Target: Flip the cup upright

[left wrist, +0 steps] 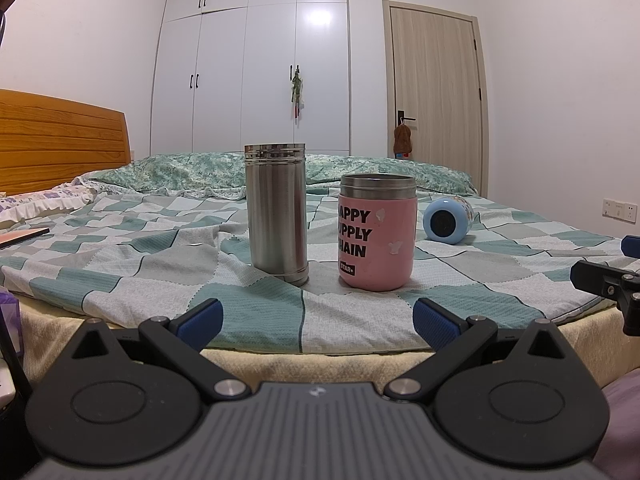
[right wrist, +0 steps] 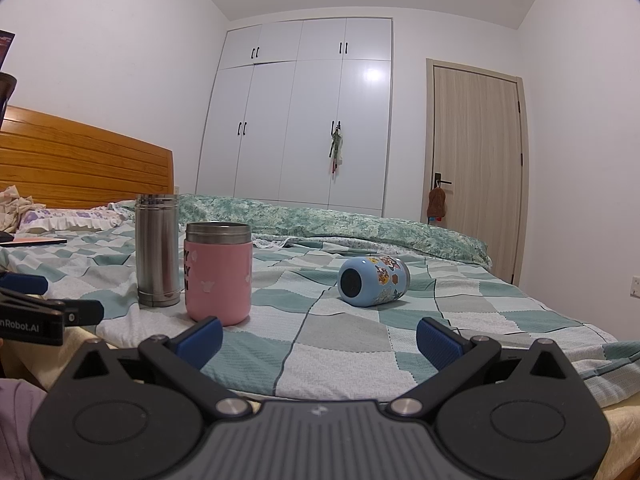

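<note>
A light blue cup with cartoon stickers (right wrist: 373,280) lies on its side on the checked bedspread, its base facing me; it also shows in the left wrist view (left wrist: 448,219) at the right. A pink cup with black lettering (left wrist: 376,231) (right wrist: 219,273) stands upright beside a tall steel cup (left wrist: 277,212) (right wrist: 157,250), also upright. My left gripper (left wrist: 318,320) is open and empty at the bed's near edge, short of the pink and steel cups. My right gripper (right wrist: 319,338) is open and empty, well short of the blue cup.
The bed (right wrist: 360,344) has a wooden headboard (right wrist: 80,164) at the left and a rolled green quilt (right wrist: 360,224) at the back. A white wardrobe (right wrist: 304,120) and a door (right wrist: 476,168) stand behind. The right gripper's tip shows in the left view (left wrist: 608,280).
</note>
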Action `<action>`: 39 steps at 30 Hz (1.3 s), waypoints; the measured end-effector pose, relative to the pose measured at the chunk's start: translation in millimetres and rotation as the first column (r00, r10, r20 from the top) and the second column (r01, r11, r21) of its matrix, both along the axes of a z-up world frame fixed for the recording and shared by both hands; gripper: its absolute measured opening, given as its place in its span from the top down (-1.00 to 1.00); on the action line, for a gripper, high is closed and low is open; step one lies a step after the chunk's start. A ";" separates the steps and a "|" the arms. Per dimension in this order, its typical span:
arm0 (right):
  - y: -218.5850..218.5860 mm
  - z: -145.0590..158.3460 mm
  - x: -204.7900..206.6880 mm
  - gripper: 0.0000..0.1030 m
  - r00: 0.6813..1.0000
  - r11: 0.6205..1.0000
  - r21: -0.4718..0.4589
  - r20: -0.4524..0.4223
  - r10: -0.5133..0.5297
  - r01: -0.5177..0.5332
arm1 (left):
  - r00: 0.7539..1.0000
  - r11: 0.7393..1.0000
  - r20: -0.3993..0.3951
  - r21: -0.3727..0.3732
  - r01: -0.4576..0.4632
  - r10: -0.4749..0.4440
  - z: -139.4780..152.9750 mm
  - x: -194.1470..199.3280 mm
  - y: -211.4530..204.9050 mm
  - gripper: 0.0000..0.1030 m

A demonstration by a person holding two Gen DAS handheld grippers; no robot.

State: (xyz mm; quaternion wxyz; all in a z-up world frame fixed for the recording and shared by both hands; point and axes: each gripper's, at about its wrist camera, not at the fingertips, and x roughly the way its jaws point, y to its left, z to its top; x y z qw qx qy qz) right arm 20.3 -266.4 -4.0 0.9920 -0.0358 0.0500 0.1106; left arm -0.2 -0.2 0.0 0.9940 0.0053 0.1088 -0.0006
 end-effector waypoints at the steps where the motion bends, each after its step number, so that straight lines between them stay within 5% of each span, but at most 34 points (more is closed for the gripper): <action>1: 0.0 0.0 0.1 -1.00 1.000 1.000 0.000 0.000 0.000 0.000 | 1.000 1.000 0.000 0.000 0.000 0.000 0.0 -0.1 -0.1 -1.00; 32: 2.9 0.1 -0.5 -1.00 1.000 1.000 -0.004 -0.003 -0.001 0.001 | 1.000 1.000 -0.007 0.008 -0.003 0.003 0.9 0.6 -1.4 -1.00; 39: -8.8 11.8 10.7 -1.00 0.999 0.999 0.033 -0.039 0.017 -0.015 | 0.997 0.997 -0.045 0.041 0.060 -0.058 20.0 11.2 -18.0 -1.00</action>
